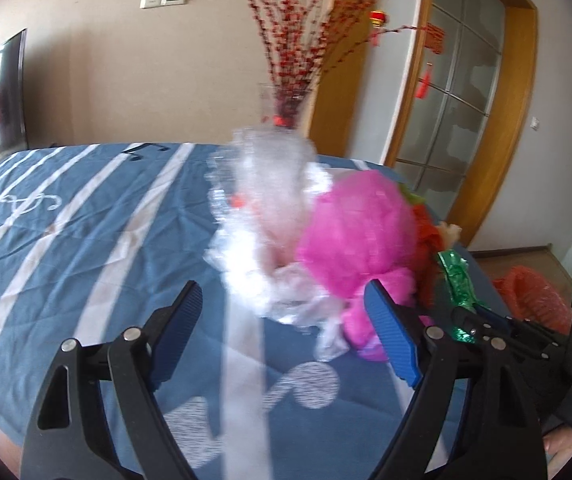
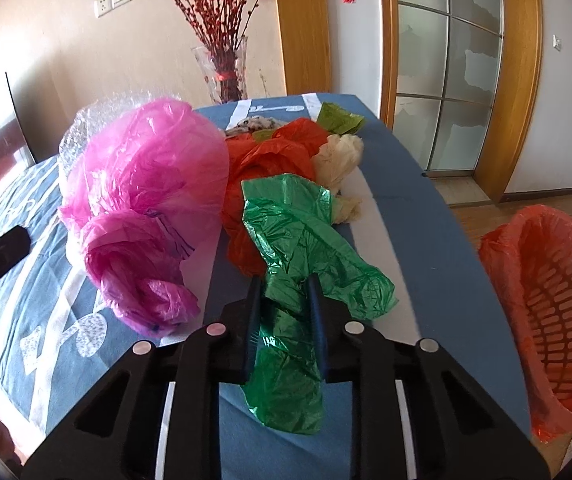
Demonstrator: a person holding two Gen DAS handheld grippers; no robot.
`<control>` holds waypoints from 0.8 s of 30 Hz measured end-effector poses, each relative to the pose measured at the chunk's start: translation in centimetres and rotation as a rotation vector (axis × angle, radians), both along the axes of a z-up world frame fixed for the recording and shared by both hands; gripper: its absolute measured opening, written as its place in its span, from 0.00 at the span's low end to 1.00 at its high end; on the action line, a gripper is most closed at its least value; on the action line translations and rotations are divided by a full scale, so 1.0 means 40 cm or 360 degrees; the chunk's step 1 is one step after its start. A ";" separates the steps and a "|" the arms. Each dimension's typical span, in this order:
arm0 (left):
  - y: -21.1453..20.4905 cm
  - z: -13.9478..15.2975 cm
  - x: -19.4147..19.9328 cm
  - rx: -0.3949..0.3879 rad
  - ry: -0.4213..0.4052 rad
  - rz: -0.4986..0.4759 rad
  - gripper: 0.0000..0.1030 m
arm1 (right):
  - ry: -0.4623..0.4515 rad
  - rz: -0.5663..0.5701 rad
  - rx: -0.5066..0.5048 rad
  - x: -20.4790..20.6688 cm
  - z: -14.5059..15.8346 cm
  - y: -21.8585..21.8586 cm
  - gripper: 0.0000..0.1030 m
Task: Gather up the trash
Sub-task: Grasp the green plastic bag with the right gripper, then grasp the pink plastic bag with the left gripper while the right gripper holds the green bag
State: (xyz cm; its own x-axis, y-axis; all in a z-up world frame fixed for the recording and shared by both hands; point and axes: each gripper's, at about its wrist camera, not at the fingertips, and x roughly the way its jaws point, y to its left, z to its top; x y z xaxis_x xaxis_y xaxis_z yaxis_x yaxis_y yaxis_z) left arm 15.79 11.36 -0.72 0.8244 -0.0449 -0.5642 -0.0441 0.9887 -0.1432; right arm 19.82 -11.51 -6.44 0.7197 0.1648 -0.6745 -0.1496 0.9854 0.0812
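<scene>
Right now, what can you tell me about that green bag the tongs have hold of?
The green bag is thin, glossy, crinkled plastic, see-through in places. The right tongs pinch its near part, one end hanging loose below them. The rest sprawls over the blue striped cloth, overlapping the red bag, beside the pink bag.

Motion blurs the clear plastic wrap; the orange basket runs past the frame's edge.
</scene>
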 end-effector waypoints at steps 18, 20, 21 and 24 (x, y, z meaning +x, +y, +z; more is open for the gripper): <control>-0.191 -0.060 0.102 0.0179 0.0137 -0.0189 0.33 | -0.0004 -0.0130 0.0058 -0.076 0.021 -0.139 0.22; -0.185 -0.058 0.100 0.0146 0.0129 -0.0207 0.29 | -0.0010 -0.0132 0.0065 -0.080 0.025 -0.145 0.22; -0.184 -0.054 0.094 0.0133 0.0117 -0.0218 0.28 | -0.0014 -0.0133 0.0068 -0.082 0.026 -0.147 0.22; -0.185 -0.036 0.076 0.0130 0.0078 -0.0236 0.26 | -0.0039 -0.0141 0.0081 -0.092 0.041 -0.162 0.22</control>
